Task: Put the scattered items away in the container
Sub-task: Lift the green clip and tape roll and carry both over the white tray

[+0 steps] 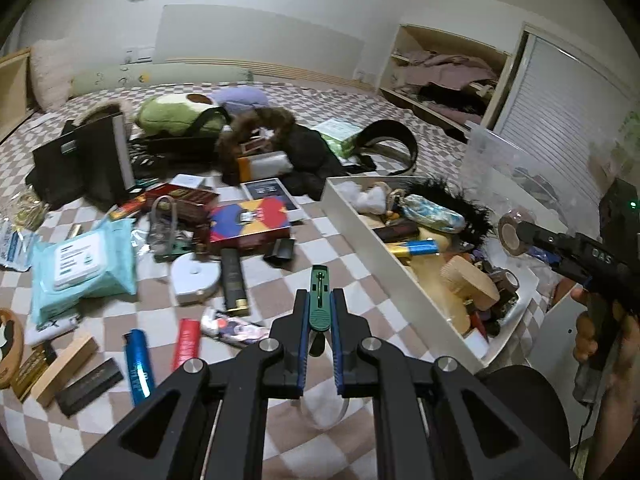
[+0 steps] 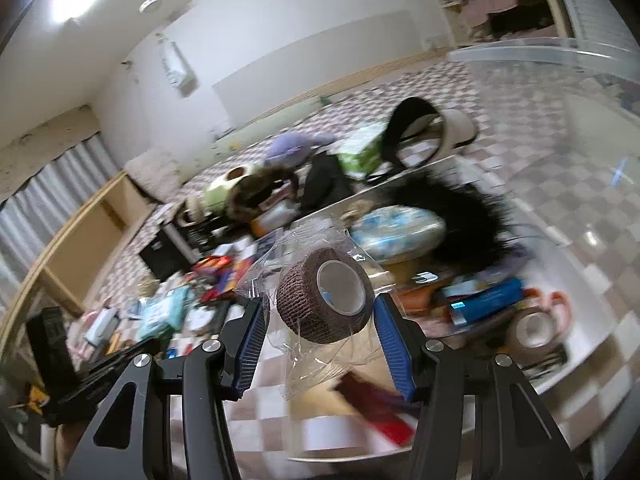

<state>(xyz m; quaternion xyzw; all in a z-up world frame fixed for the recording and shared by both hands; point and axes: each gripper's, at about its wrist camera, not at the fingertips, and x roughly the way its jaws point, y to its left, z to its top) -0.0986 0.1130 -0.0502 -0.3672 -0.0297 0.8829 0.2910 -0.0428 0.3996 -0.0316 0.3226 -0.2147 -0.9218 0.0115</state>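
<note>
A: Surface recorded?
B: A bed [image 1: 344, 264], covered in a brown-and-white checked spread.

A: Items entered as lying on it?
B: A blue wet-wipes pack [image 1: 80, 268], a round white disc [image 1: 195, 280], a black tube [image 1: 234, 282], a colourful box [image 1: 250, 222], a black bag [image 1: 86, 160], a green plush [image 1: 176, 118]. A white container [image 1: 384, 248] is listed at the right.

The right wrist view is smeared by motion: the scattered items on the bed [image 2: 472, 92] and the things in the white container [image 2: 576, 364] cannot be told apart, and a black fluffy thing [image 2: 460, 208] is only a streak. In the left wrist view, the round wooden thing [image 1: 10, 344] at the near left is cut off by the edge, the person's hand [image 1: 596, 332] is cut at the right, and lettering on the wipes pack [image 1: 80, 268] is too small to read.
</note>
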